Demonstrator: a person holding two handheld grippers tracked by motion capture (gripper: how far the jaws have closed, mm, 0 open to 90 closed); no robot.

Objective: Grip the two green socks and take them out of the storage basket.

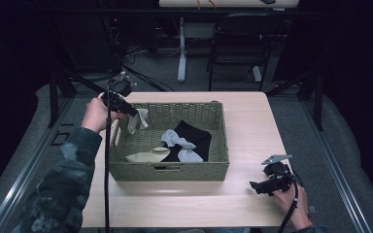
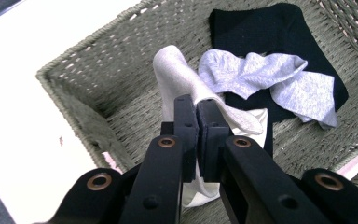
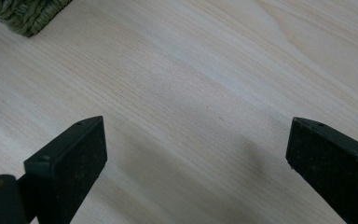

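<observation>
Left gripper view: left hand-held gripper [image 2: 197, 109] pinches a white sock [image 2: 177, 70] above the wicker basket [image 2: 98, 135] — presumably lifting it out; right hand-held gripper [image 3: 196, 144] idles wide apart.

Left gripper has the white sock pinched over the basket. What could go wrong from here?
1. The left gripper pinches only a fold of the white sock; most of it hangs free, so it may slip back into the basket.
2. The sock dangles beside the basket's left wall, so it might snag the weave and tug the basket.
3. The right gripper rests open on the table, not steadying the basket.
</observation>
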